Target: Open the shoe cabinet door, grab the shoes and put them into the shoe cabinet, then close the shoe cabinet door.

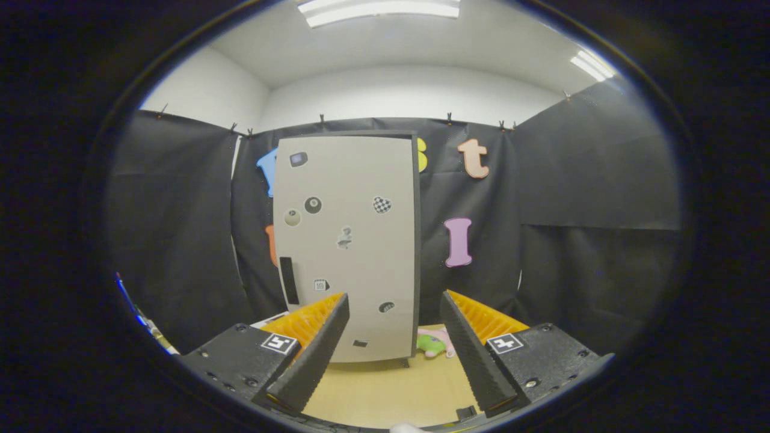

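Your gripper (394, 319) hangs above the tan surface (385, 391) with its fingers (313, 355) spread wide apart, nothing between them but open air and a view of the surface below. Neither finger touches anything.

Straight ahead of you, beyond the fingertips, stands the shoe cabinet (349, 240), upright on the surface and backed against the black cloth wall (571, 240). Its pale grey door (361, 180) is flat against the front, so it reads as closed (no gap shows along the dark edge on its right side). The door carries a scatter of small stickers (313, 205), round ones near the top left, a checkered one further right, a few more lower down. A dark vertical slot (289, 280), which looks like the pull, sits low on the door's left side, just above and beyond your left finger's tip.

The cabinet's lower part shows in the gap between your fingers, leaning a little toward the left finger's side; its base rests on the surface well ahead of the fingertips.

Just to the right of the cabinet's foot, beside your right finger's tip, lies a small pink and green thing (434, 343) on the surface; it is partly hidden by the finger, and you cannot tell from here whether it is a shoe.

Ceiling lights (379, 9) glow overhead above the white upper walls.
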Motion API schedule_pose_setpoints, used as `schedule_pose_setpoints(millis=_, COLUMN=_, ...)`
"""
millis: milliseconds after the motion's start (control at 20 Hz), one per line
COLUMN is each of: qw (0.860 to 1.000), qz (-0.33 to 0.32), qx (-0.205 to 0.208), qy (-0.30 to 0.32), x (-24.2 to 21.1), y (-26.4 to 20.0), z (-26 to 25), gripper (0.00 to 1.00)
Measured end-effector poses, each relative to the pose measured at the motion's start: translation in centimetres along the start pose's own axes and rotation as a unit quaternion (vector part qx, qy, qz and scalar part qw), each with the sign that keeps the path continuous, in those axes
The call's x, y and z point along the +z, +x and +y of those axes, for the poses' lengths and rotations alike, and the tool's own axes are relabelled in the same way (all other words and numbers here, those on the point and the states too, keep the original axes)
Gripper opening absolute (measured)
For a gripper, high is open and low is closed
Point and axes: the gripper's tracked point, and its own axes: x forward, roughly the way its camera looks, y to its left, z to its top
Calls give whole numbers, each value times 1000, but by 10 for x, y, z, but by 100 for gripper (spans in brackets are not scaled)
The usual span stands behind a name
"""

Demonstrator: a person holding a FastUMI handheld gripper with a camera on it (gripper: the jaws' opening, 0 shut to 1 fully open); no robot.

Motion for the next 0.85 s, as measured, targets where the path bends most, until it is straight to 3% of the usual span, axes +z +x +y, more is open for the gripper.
schedule_pose_setpoints(millis=850, qw=1000, qz=1, qx=-5, qy=0, x=-1, y=-4, z=-7, gripper=100)
